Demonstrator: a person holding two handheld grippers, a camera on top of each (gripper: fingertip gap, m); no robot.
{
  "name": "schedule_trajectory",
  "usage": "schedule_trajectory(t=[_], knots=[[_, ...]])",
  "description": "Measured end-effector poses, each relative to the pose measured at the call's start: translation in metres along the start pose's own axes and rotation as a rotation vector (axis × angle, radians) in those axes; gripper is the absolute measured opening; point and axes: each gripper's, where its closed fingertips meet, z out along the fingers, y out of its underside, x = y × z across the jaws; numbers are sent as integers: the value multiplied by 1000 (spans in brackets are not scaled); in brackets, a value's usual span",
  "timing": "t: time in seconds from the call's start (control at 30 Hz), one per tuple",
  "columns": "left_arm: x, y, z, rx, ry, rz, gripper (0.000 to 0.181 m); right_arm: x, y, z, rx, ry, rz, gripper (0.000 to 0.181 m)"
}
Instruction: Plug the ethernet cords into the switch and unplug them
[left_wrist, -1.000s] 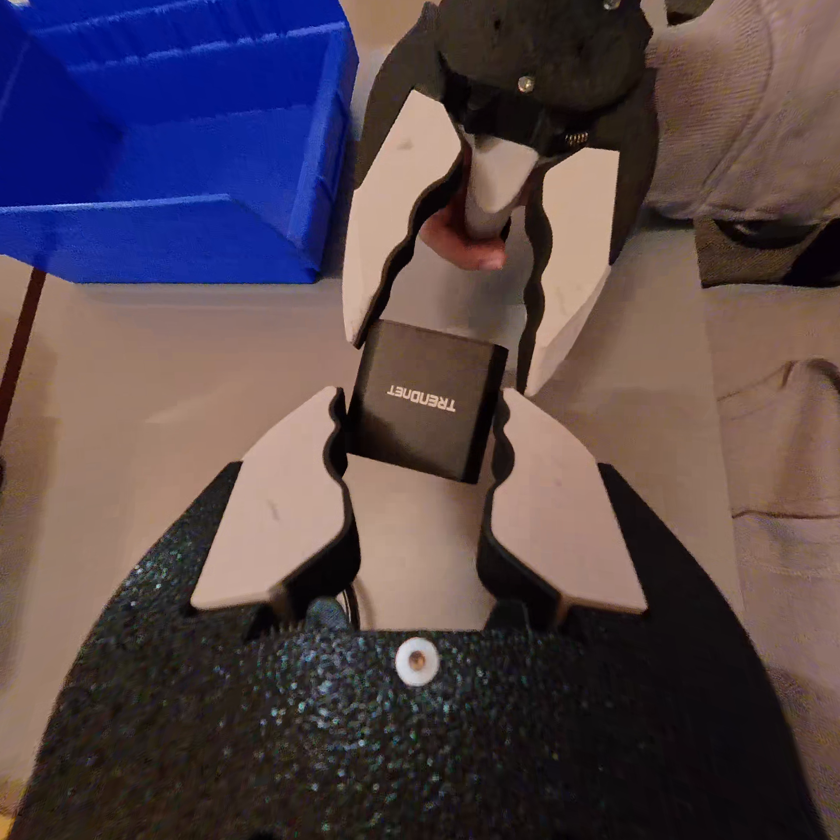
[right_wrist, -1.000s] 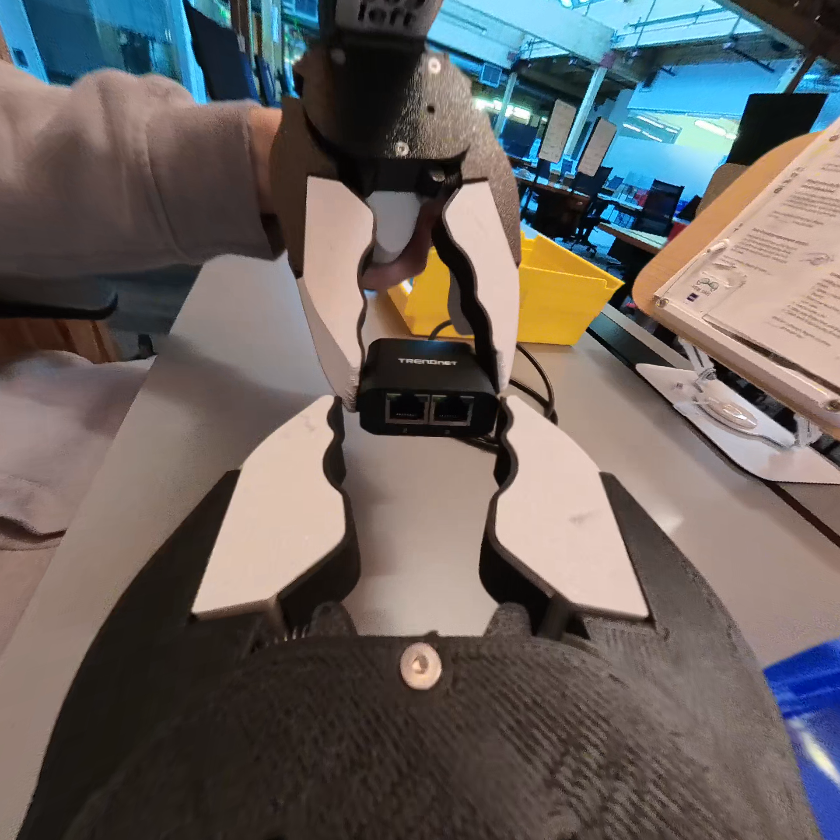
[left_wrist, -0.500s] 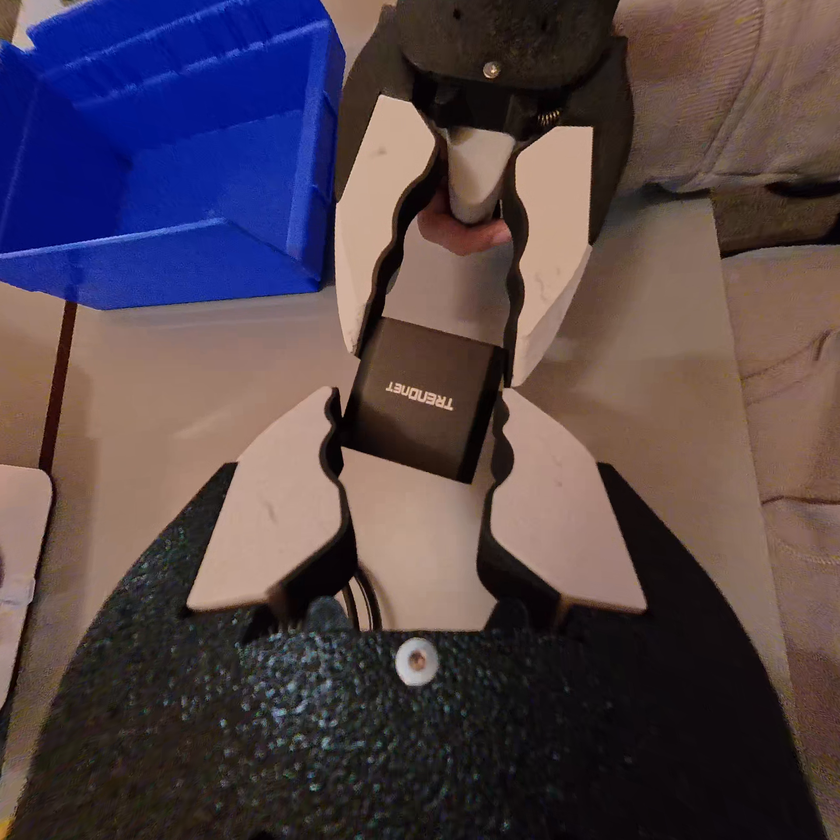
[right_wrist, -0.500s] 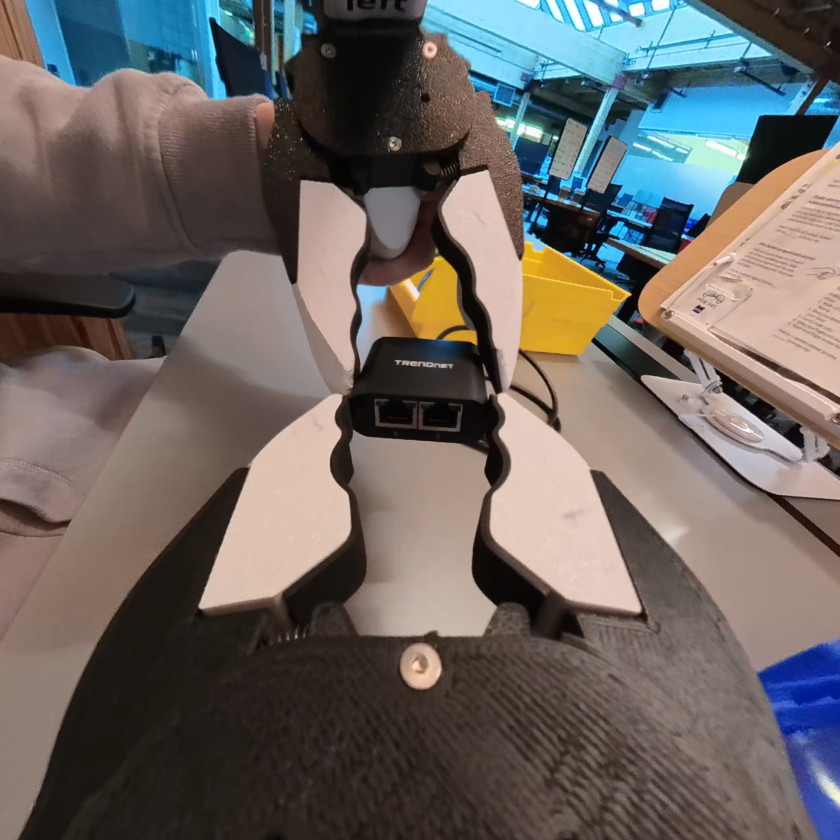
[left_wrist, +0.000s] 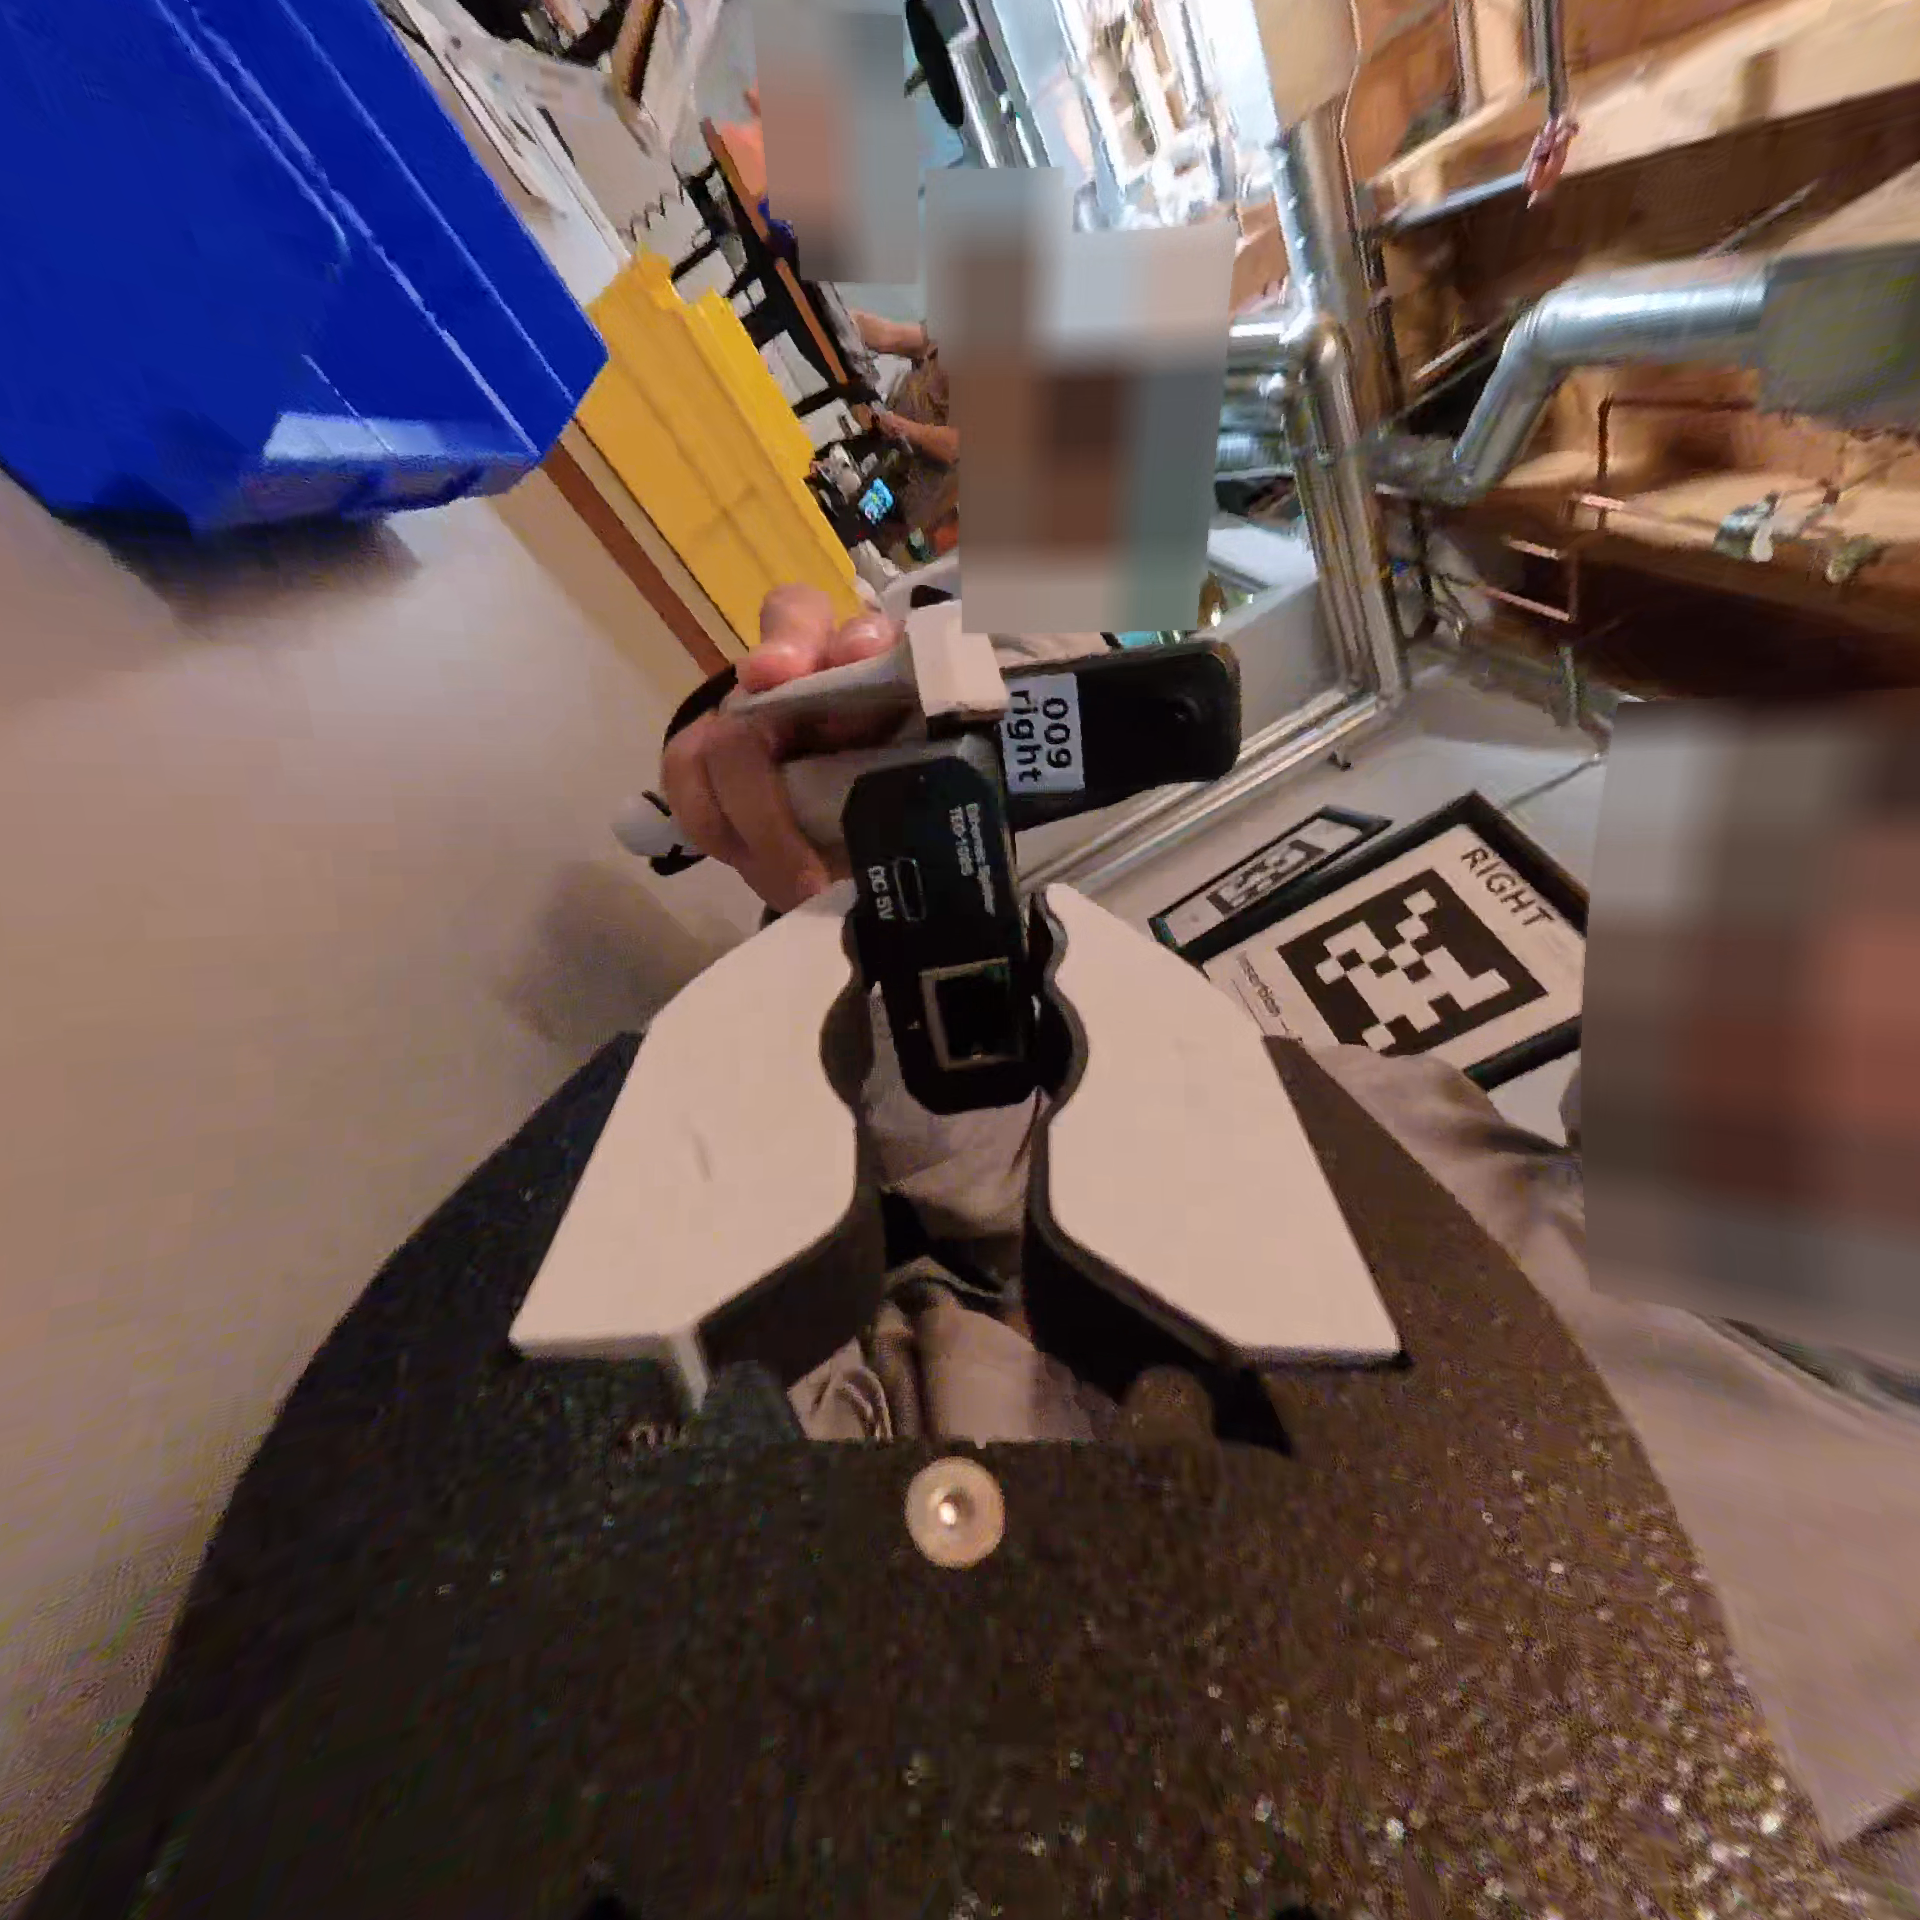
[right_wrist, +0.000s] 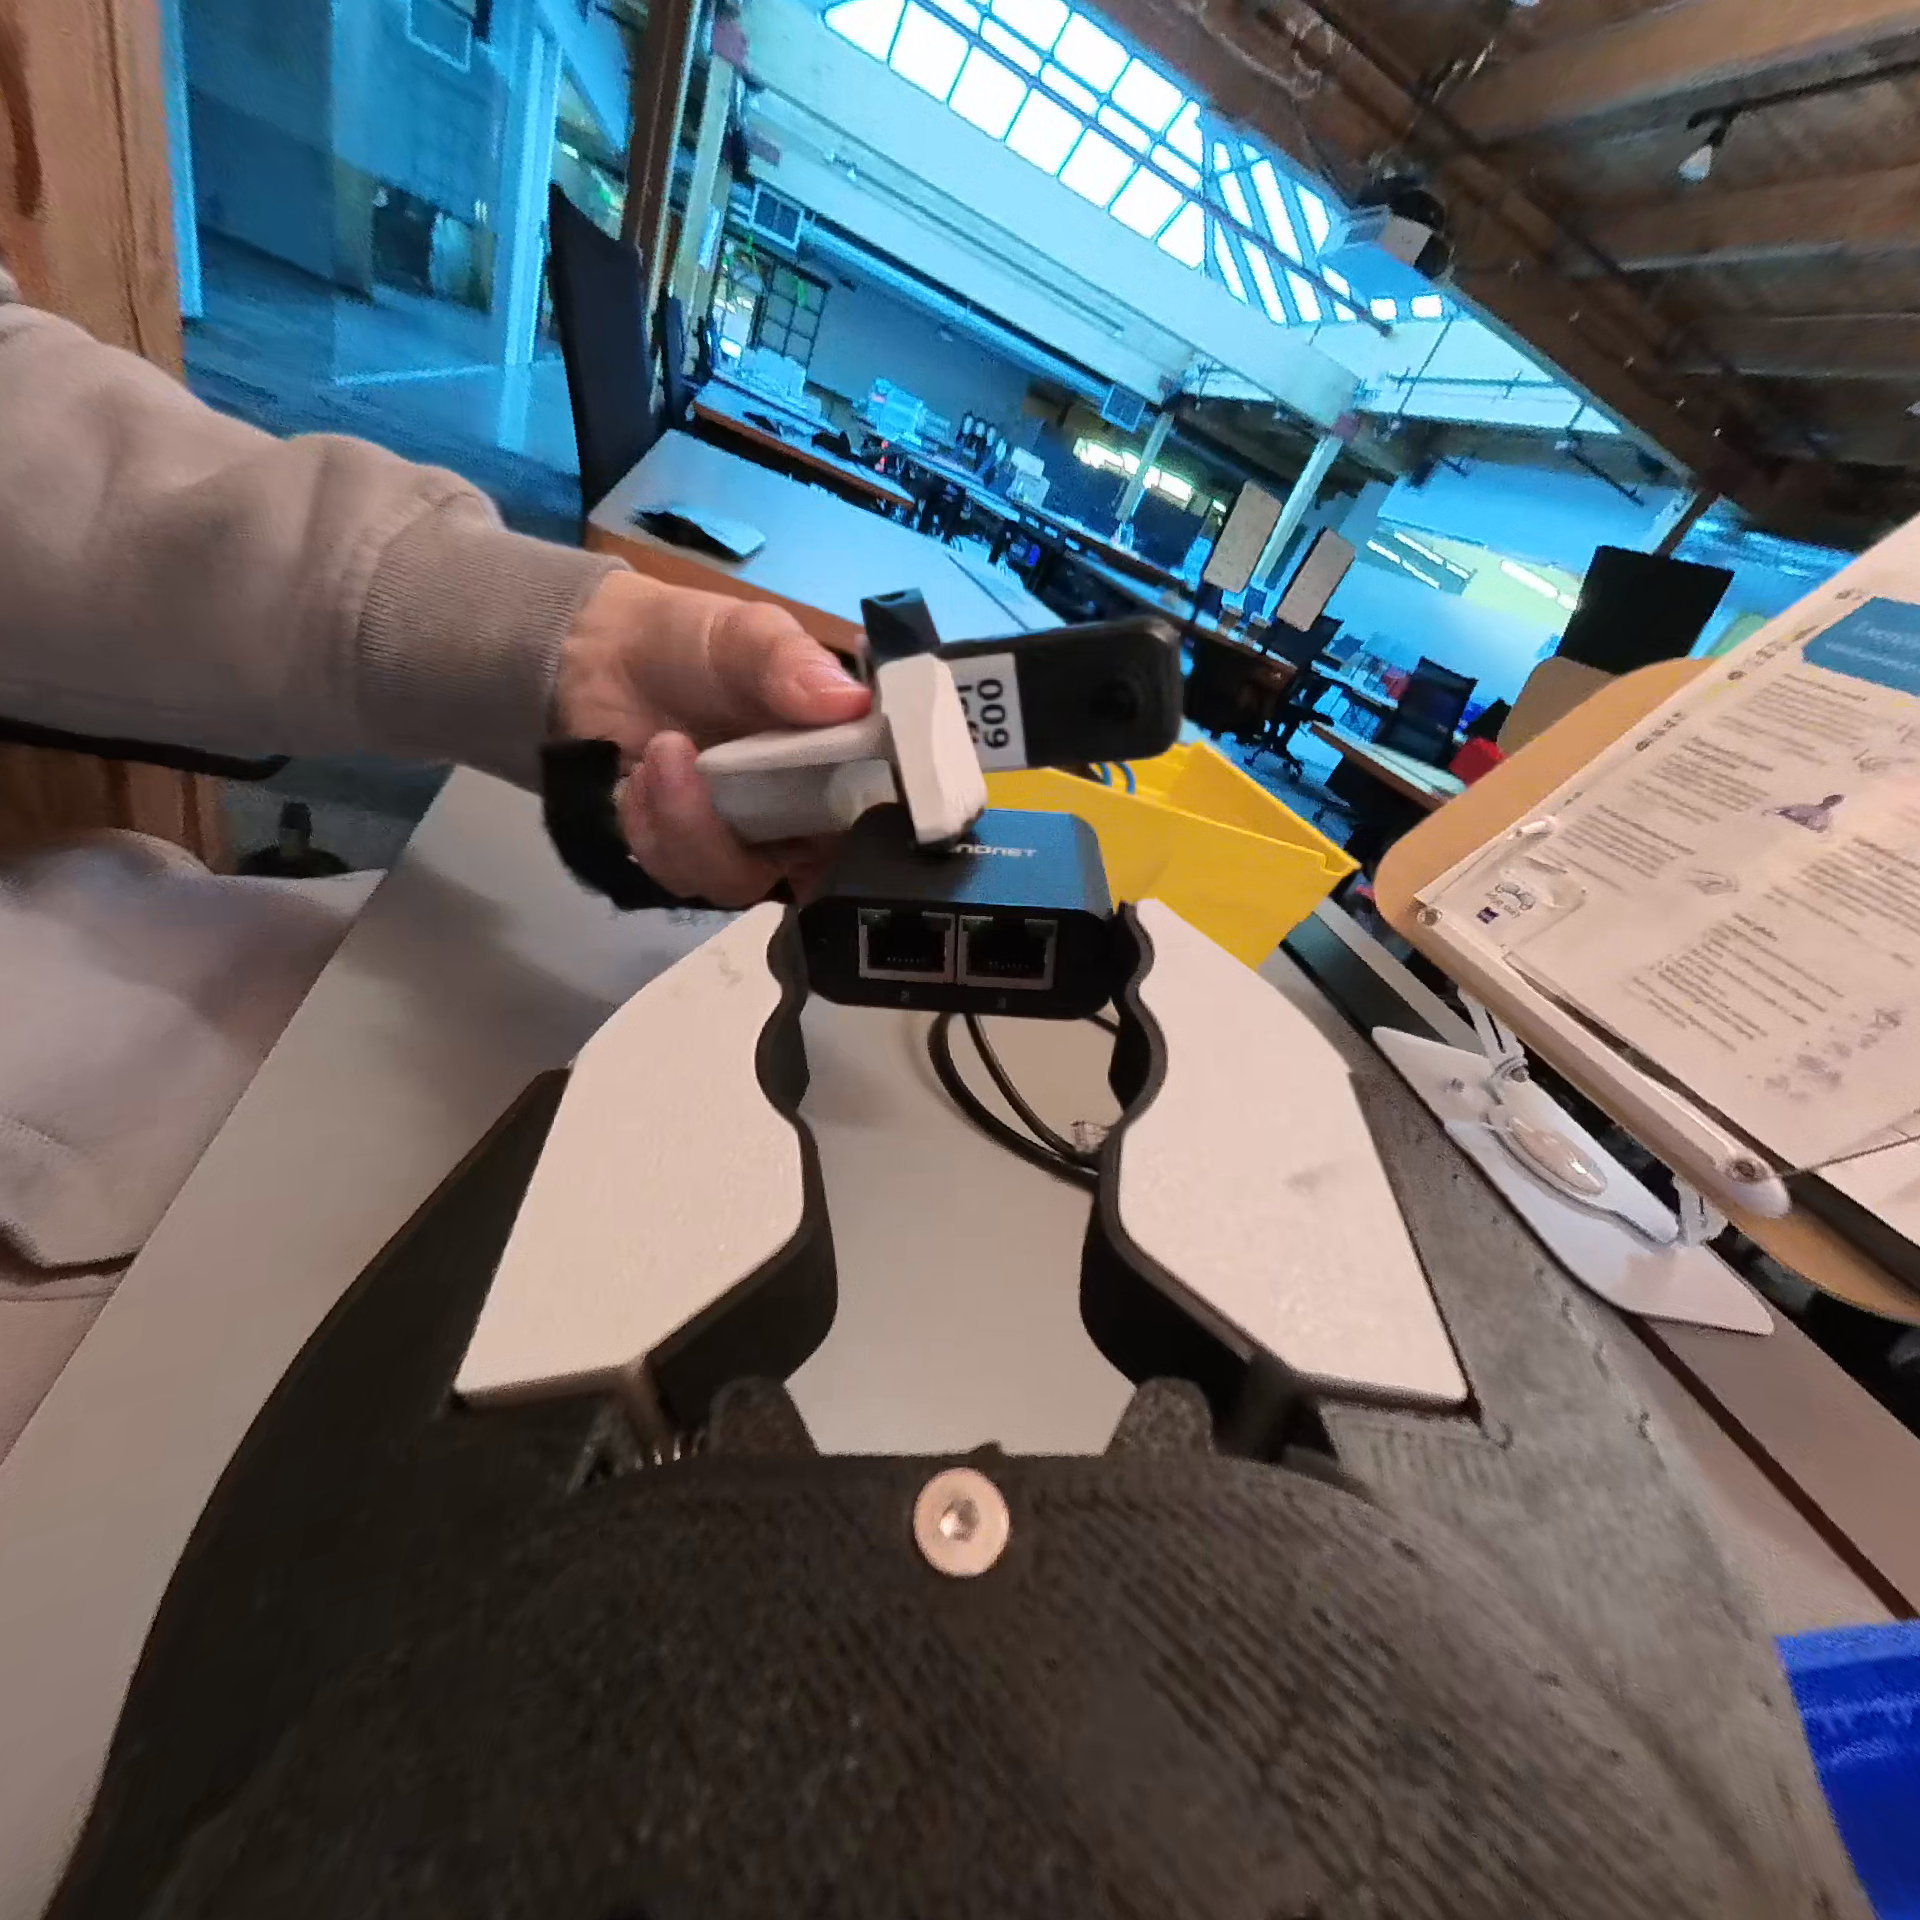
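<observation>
Switch first: the small black box hangs clear of the table, caught between both of my tools at once. My left gripper is turned on its side and pinches the box across its top and bottom faces. My right gripper meets it head-on, with its tips pressed against the two short sides, as far as I can judge. Two empty ports face my right camera, and one more port looks back at my left camera. Nothing is plugged in yet.

Below the box, a black cord loops on the table, its clear plug lying loose near my right fingers. A yellow bin sits farther back.

As I read it, the step in hand is passing the box over so one tool can go for the cord. To do that well, I would keep the left pinch firm before loosening the right. I would hold the paired ports level and facing outward, and take the plug close behind its head so the clip lines up.
</observation>
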Motion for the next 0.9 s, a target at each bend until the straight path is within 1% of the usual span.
schedule_trajectory(t=[0.1,0.17,0.23,0.3,0.33,0.4,0.5,0.53,0.77,0.83,0.9], knots=[[-10,-4,-6,125,-49,-63,23,0,16,6,-74,23,6,57],[-17,-4,-10,155,-117,-58,23,1,23,11,-85,41,24,58],[-20,-5,-10,175,-188,-39,23,3,30,16,-108,73,46,62],[-22,-6,-9,183,-267,-2,23,4,31,21,-113,99,49,66],[-21,-6,-8,188,-280,0,23,5,30,22,-111,114,41,67],[-20,-5,-5,170,-294,-6,23,7,30,21,-107,120,42,62],[-16,0,1,129,-283,-20,23,1,26,19,-77,81,34,61],[-16,-1,1,127,-286,-21,23,2,25,19,-65,89,24,62],[-21,-7,0,182,-316,-17,23,7,30,20,-102,139,4,61],[-21,-7,-3,164,-306,20,24,6,31,22,-128,134,35,62],[-19,-9,-8,155,-335,105,28,3,31,24,-146,104,53,62]])
